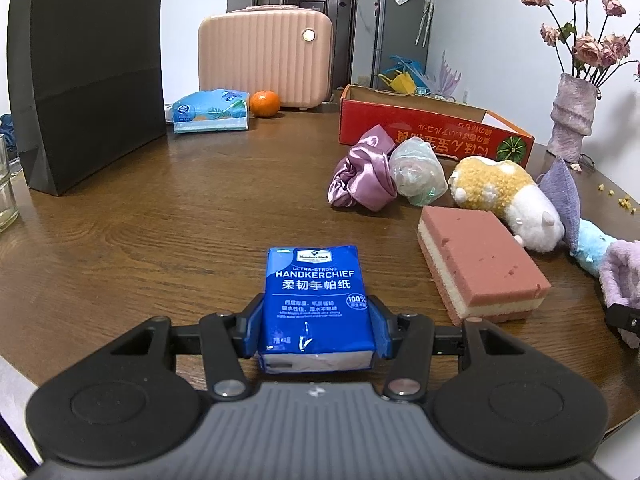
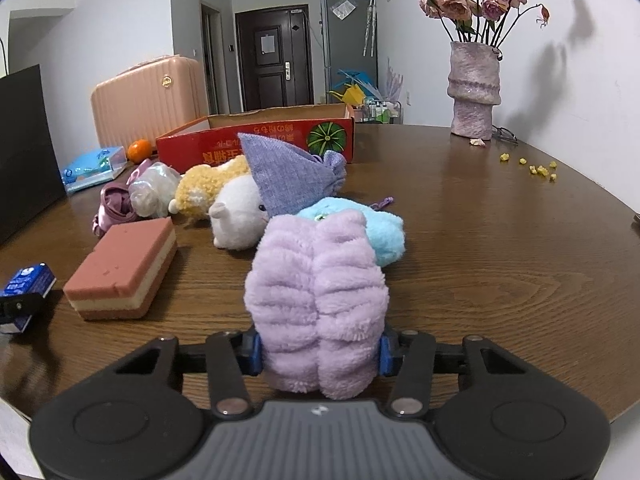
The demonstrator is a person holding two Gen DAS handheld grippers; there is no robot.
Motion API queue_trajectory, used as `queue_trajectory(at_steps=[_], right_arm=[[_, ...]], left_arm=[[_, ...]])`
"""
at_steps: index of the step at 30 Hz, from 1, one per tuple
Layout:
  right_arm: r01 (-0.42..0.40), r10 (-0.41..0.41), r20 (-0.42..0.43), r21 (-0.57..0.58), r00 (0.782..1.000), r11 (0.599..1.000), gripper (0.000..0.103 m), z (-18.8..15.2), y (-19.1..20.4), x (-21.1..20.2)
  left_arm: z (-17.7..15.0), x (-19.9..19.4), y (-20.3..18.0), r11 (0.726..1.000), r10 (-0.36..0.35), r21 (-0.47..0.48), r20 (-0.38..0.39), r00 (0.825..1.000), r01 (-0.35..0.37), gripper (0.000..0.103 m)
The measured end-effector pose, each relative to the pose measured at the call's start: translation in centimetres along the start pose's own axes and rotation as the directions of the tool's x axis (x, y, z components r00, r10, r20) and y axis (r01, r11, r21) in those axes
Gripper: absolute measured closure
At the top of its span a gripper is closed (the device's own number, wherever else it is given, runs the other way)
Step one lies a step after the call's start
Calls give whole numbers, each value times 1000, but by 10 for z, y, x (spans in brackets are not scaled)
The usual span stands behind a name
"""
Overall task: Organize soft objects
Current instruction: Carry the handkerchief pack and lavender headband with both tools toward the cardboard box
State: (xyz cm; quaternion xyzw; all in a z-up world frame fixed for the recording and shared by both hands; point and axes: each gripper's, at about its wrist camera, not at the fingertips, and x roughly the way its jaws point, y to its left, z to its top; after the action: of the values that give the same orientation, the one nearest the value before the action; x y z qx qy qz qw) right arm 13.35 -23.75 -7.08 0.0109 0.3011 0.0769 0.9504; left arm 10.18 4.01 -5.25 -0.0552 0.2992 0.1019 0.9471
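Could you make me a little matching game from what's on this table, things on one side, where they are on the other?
Things:
1. blue handkerchief pack
2. fluffy lilac cloth
3. orange
4. vase of roses

Places:
A. beside the pink suitcase
B. between the right gripper's fingers
C. at the table's far right edge
D. between the left gripper's fingers

Pairs: 1-D, 2-B, 3-A, 4-C

Black linkage grippers (image 1: 316, 330), blue jaws, silver rivets, ribbed grey housing
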Motion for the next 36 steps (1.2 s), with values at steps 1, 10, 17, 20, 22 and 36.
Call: queue_trajectory(at_steps=[1, 10, 17, 20, 22, 36], right_arm=[[-3, 3, 2, 3, 1000, 1000, 56, 0, 0, 0], [-45, 45, 32, 5, 998, 999, 58, 3, 0, -7], [-84, 86, 76, -28, 993, 996, 60, 9, 7, -13], [-91, 94, 89, -35, 992, 995, 61, 14, 8, -14], [-93, 96, 99, -38, 990, 995, 61, 17, 9, -14], [-121, 137, 168, -101, 976, 988, 61, 50, 17, -8]], left_arm=[[0, 0, 0, 1000, -1, 0, 2, 1000, 1, 50], [4, -2, 1, 1000, -15, 3, 21, 1000, 15, 50], [9, -7, 1, 1000, -27, 11, 50, 998, 26, 50], [13, -8, 0, 999, -32, 16, 65, 997, 31, 50], [16, -9, 0, 999, -37, 17, 73, 997, 36, 50], [44, -5, -5, 997, -70, 31, 131, 989, 67, 50]])
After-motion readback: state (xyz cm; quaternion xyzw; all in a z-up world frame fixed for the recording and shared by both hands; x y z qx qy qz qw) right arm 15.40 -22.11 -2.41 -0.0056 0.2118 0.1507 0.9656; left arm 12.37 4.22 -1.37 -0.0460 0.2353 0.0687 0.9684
